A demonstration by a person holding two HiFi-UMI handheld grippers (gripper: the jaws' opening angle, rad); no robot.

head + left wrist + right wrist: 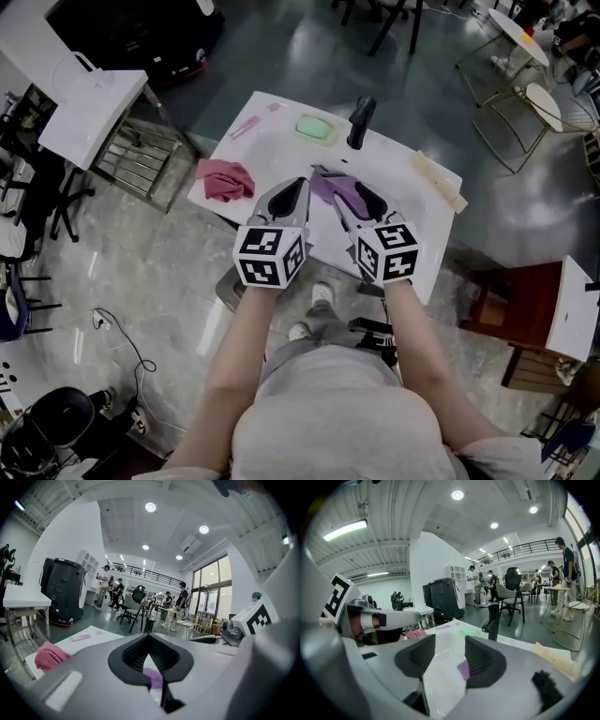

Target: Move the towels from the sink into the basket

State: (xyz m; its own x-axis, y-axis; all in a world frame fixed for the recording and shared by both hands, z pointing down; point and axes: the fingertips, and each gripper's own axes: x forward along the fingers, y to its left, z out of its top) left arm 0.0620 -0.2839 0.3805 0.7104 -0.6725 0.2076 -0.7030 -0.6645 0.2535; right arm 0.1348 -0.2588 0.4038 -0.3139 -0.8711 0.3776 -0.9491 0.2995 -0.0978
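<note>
A purple towel (339, 191) lies crumpled in the white sink (281, 141), just in front of the black faucet (360, 122). A pink towel (225, 180) sits bunched on the counter's left end, also in the left gripper view (50, 654). My left gripper (298, 187) hovers over the sink with its jaws shut and nothing between them (150, 637). My right gripper (352, 194) is right above the purple towel, open; between its pads (450, 644) I see bare sink and a corner of purple towel (463, 670), untouched.
A green soap (316, 127) and a pink strip (244, 127) lie at the counter's back. A beige brush-like bar (441, 183) rests on its right end. A white table (89, 112) stands to the left, a red-brown cabinet (525, 319) to the right, chairs beyond.
</note>
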